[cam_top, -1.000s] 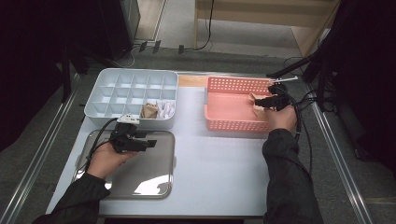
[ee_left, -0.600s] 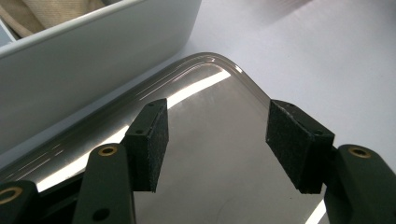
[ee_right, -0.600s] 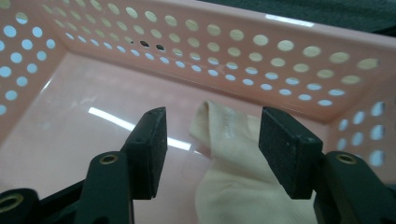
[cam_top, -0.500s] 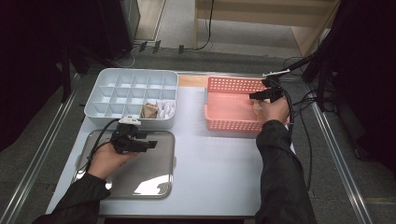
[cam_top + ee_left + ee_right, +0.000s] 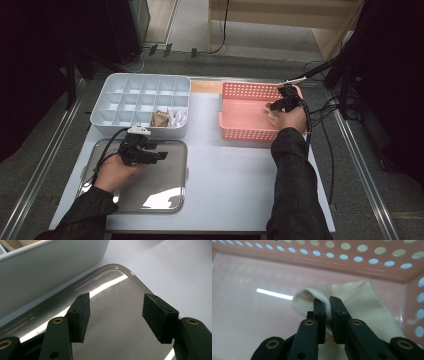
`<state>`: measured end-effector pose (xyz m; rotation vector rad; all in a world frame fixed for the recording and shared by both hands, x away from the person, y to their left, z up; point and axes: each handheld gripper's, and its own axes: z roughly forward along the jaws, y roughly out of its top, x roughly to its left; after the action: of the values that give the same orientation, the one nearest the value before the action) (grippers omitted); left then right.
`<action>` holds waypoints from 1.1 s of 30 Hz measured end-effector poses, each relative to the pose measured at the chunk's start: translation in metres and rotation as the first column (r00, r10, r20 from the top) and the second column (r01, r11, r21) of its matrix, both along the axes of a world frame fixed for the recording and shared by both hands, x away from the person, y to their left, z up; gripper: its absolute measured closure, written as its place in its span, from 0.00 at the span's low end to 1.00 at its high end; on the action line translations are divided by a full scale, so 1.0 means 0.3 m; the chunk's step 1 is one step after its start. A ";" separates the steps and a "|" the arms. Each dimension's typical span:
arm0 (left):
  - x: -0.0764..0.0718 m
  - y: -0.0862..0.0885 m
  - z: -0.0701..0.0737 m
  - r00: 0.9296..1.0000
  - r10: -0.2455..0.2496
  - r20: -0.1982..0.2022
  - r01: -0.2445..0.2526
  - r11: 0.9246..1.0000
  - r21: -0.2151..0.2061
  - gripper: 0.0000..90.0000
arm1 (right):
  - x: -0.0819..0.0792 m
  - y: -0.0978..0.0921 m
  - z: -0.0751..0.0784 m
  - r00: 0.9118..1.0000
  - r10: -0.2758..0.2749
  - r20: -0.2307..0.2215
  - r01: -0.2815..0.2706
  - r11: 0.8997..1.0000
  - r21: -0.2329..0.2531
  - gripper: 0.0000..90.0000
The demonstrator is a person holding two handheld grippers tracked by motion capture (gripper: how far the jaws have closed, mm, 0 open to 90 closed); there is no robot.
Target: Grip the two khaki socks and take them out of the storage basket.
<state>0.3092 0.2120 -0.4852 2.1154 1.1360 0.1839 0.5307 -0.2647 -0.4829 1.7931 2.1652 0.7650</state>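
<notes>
Right gripper (image 5: 328,302) is inside the pink basket (image 5: 245,95), near its far right corner, jaws pinching a raised fold of the cream cloth (image 5: 362,302). The cloth lies on the basket floor against the perforated wall. Left gripper (image 5: 116,315) is held low over the metal tray (image 5: 112,280), jaws spread apart with nothing between them. The tray sits on the white counter (image 5: 230,165), just in front of the white compartment box (image 5: 125,95), one compartment of which holds folded cloths (image 5: 169,118).
</notes>
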 end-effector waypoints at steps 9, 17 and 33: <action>0.001 0.004 -0.001 1.000 0.006 0.000 -0.006 1.000 0.000 0.46 | -0.024 -0.003 0.059 0.997 0.037 0.075 -0.041 0.998 0.042 0.97; -0.002 -0.006 0.004 1.000 0.001 0.006 -0.001 1.000 -0.006 0.46 | -0.075 0.020 0.142 0.983 0.117 0.139 -0.128 0.989 0.069 0.97; -0.009 -0.001 0.033 1.000 -0.016 0.012 0.016 0.999 -0.031 0.45 | -0.214 0.125 0.308 0.933 0.262 0.245 -0.288 0.954 0.078 0.96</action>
<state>0.3066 0.2119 -0.4752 2.0932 1.1075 0.1704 0.4666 -0.2271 -0.3906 1.3753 2.2773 1.1210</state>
